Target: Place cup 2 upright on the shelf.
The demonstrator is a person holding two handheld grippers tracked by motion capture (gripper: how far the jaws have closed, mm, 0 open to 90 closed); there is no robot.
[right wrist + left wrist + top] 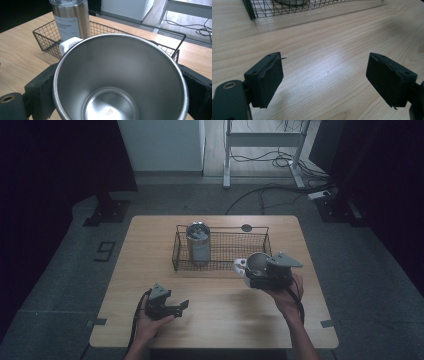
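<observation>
My right gripper is clamped on a steel cup, one pad on each side of its wall, mouth facing me, white handle beyond my left pad. Past the cup stands a wire basket holding a tall tumbler. My left gripper rests low over the table, fingers apart, nothing between them.

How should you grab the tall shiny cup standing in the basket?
Grip the tall cup by its upper body, above the wire basket rim, coming from the side with jaws level. It stands upright and rises well above the wire walls, so its round sides are free there. Lower down the mesh is likely in the way.
</observation>
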